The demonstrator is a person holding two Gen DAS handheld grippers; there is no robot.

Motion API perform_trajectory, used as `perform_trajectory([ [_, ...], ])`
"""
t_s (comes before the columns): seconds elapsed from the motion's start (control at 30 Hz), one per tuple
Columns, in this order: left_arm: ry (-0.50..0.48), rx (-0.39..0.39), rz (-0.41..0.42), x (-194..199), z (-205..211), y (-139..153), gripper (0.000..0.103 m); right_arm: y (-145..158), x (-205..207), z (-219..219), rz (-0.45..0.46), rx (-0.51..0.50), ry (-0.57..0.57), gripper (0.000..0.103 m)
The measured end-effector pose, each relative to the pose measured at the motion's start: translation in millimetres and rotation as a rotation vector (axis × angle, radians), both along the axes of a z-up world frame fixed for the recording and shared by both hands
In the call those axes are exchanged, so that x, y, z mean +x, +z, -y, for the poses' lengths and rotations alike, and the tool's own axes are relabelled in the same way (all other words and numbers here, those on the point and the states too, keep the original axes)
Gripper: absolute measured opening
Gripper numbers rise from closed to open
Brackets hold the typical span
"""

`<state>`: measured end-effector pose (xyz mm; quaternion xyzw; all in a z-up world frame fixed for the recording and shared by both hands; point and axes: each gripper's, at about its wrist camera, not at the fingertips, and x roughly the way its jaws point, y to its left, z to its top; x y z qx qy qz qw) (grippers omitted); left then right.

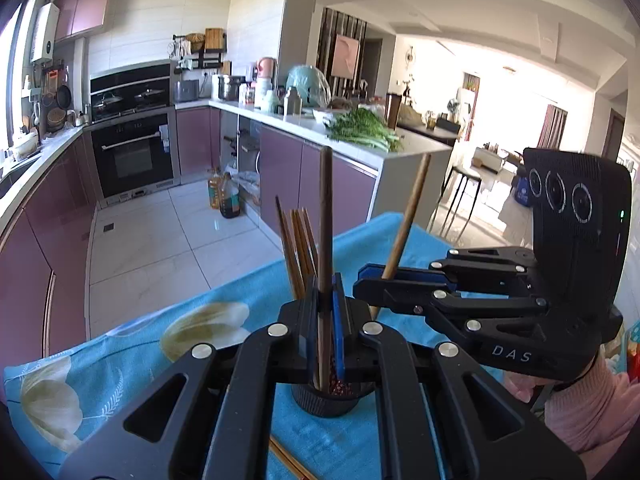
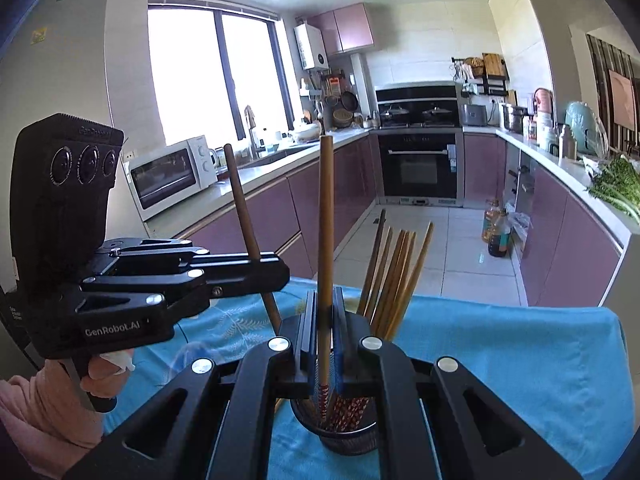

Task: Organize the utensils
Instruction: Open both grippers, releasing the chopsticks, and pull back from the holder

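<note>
We hold one chopstick upright in each clamped gripper, left gripper (image 1: 328,300) and right gripper (image 2: 325,308), above the holder (image 2: 348,436) at 6 o'clock; a tilted tip may catch its rim or upset the standing chopsticks (image 2: 396,276).

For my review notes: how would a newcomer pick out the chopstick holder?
Find the blue flowered tablecloth in the foreground. Near its middle, below both grippers, stands the chopstick holder: a small dark mesh cup. It alone has a fan of wooden chopsticks standing in it.
</note>
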<state>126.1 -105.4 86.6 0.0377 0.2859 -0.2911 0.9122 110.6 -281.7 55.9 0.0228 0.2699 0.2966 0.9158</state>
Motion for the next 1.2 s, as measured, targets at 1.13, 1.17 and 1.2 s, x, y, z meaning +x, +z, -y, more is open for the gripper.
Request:
perform_trajectory([
  [1.13, 0.107, -0.017, -0.051, 16, -39, -41, 0.045, -23, 1, 1, -0.065, 0.045, -0.012, 0.039],
  [1.17, 0.113, -0.018, -0.033, 8, -44, -42, 0.047, -22, -5, 0, -0.054, 0.043, 0.004, 0.043],
  [1.2, 0.124, -0.017, -0.018, 0, -49, -41, 0.051, -20, -12, -3, -0.041, 0.038, 0.027, 0.044],
])
